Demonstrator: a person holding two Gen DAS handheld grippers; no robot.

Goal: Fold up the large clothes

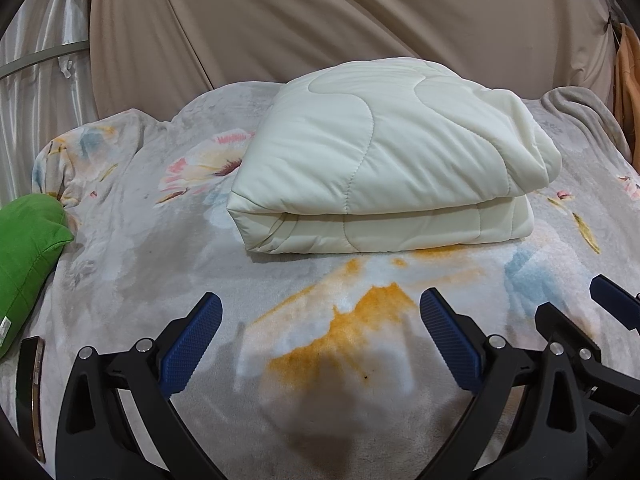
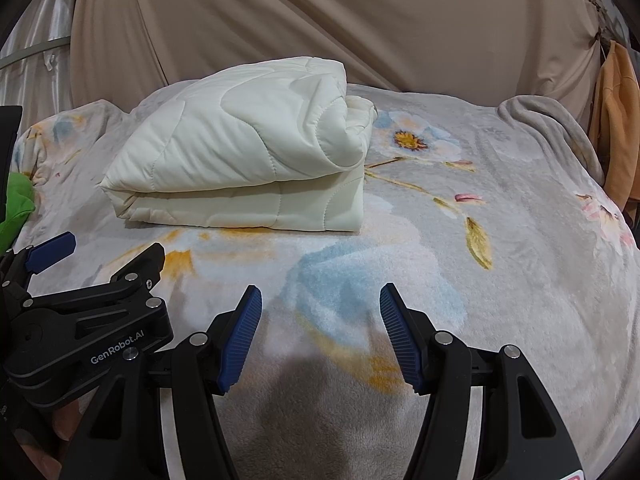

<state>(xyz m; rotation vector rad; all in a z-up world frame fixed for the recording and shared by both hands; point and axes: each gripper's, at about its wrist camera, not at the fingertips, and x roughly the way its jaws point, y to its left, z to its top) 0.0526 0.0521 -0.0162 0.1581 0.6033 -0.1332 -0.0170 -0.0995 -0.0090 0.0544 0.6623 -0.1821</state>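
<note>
A cream quilted blanket (image 1: 384,160) lies folded into a thick rectangular bundle on the grey flowered bedspread (image 1: 168,264). In the right wrist view the same cream blanket (image 2: 240,152) sits at the upper left. My left gripper (image 1: 320,316) hovers over the bedspread in front of the bundle, open, nothing between its blue pads. My right gripper (image 2: 320,308) is open too, over bare bedspread (image 2: 520,280), to the right of the bundle and clear of it. Each gripper shows at the edge of the other's view: the right gripper (image 1: 600,312) and the left gripper (image 2: 100,256).
A green cushion (image 1: 24,256) lies at the bed's left edge, with a phone (image 1: 32,392) near the front left corner. A beige curtain (image 1: 320,20) hangs behind the bed. An orange garment (image 2: 616,128) hangs at the far right.
</note>
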